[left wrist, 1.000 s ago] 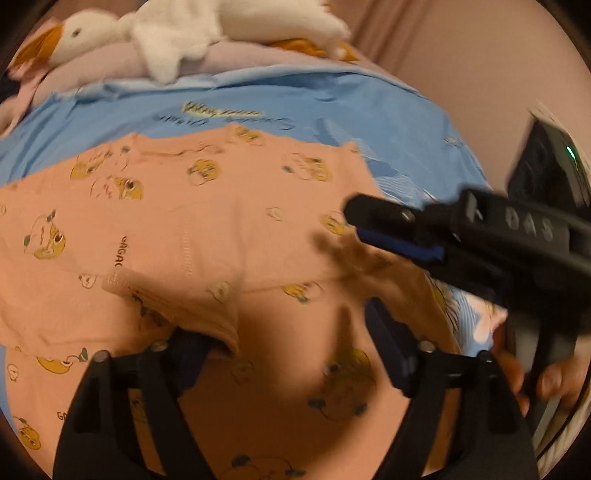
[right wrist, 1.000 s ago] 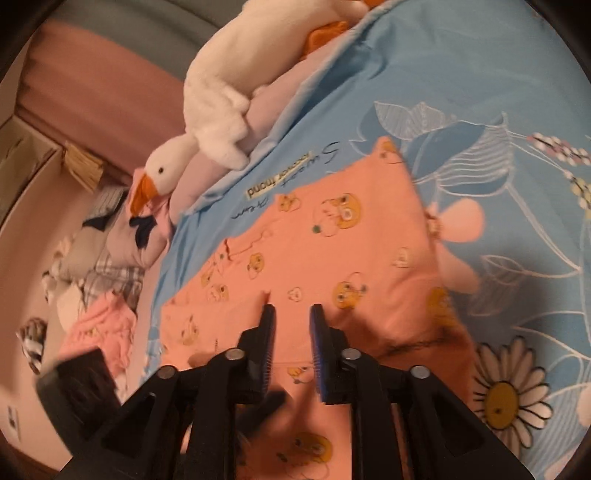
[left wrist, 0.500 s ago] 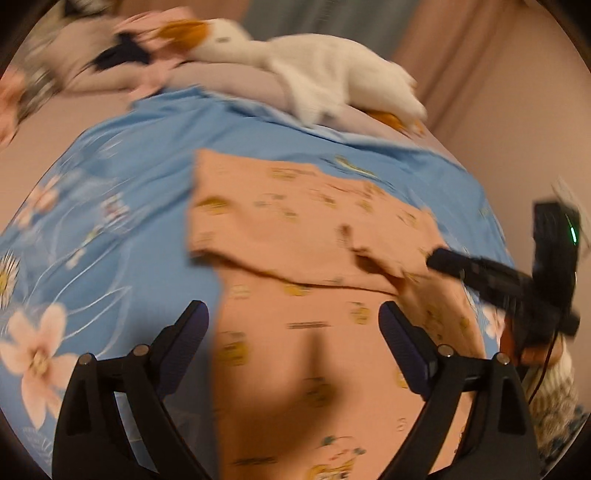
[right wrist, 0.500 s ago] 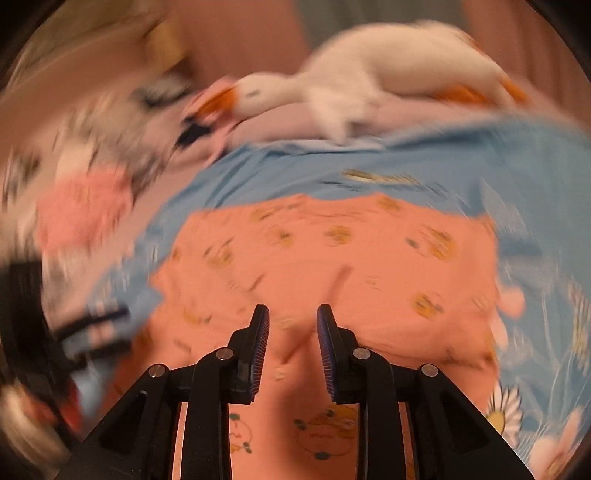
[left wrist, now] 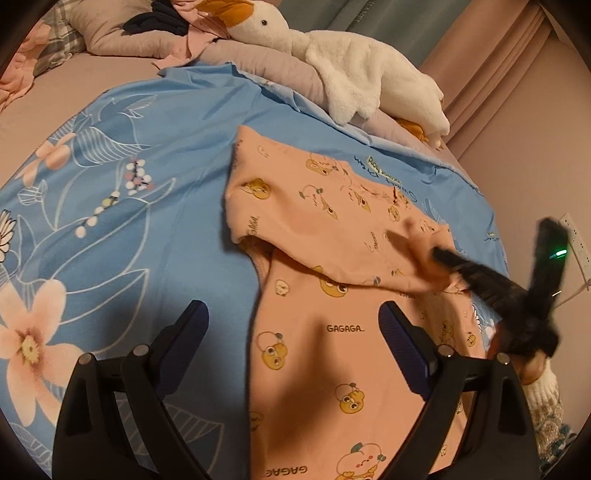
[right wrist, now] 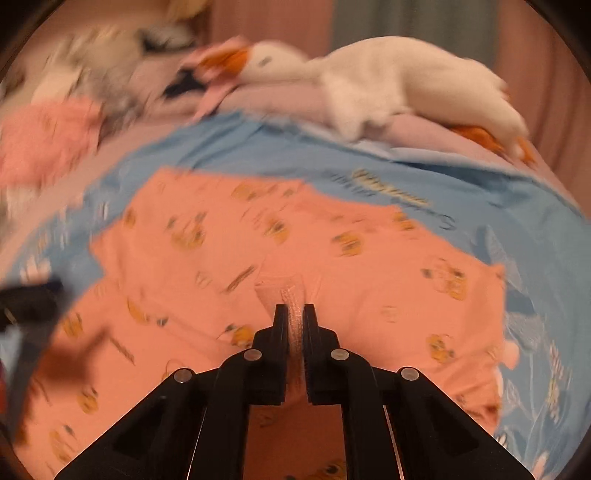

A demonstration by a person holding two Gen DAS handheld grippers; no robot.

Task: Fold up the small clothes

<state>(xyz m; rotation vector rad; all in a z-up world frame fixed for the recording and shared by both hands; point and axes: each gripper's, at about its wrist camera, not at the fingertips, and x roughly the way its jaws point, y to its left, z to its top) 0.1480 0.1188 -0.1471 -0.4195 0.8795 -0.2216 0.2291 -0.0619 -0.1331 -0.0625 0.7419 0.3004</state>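
Observation:
A peach baby garment (left wrist: 332, 229) with yellow cartoon prints lies on the blue floral sheet (left wrist: 129, 184), its upper part folded down across its body. My left gripper (left wrist: 291, 314) hovers open over the garment's left edge, one finger above the sheet and one above the cloth, with nothing gripped. My right gripper (left wrist: 439, 254) reaches in from the right and pinches a raised bit of the folded part. In the right wrist view, the right gripper (right wrist: 294, 314) is shut, with a ribbed strip of the garment (right wrist: 369, 277) squeezed between its pads.
A white plush goose (left wrist: 351, 62) lies on a mauve bolster along the far edge of the sheet. Pillows and loose clothes (left wrist: 110, 29) sit at the far left. A pink wall with a socket (left wrist: 576, 243) runs along the right. A person's hand and knit cuff (left wrist: 543, 387) hold the right gripper.
My left gripper swung left to the garment's left edge and its jaws widened. My right gripper rolled upright and closed from a narrow gap onto a bit of the cloth.

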